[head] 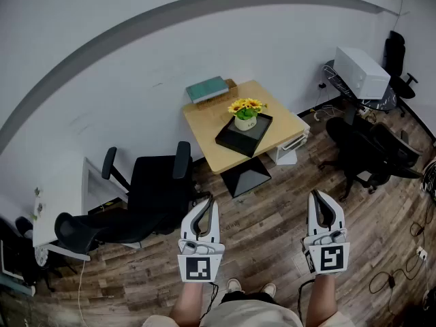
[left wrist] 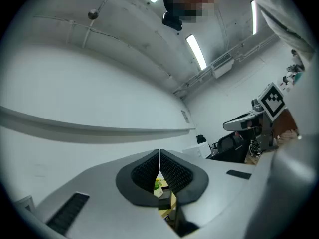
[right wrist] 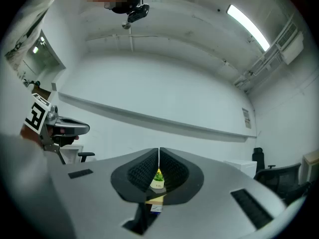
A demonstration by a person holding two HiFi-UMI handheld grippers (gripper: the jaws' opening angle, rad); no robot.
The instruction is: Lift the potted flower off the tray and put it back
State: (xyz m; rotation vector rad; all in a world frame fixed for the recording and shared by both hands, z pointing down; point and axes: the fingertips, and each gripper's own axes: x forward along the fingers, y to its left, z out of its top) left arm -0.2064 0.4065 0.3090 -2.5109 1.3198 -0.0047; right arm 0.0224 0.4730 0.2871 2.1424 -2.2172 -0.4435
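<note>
White wall (head: 102, 67), wood floor (head: 272, 216), black chair (head: 146, 199)

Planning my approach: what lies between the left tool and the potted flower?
Head view: wooden floor, then the table edge and black tray rim.

Potted flower (head: 246, 114): yellow blooms, green leaves, small white pot; stood upright on tray; black square tray (head: 235, 140) lay flat, turned cornerwise, on light wooden table.
</note>
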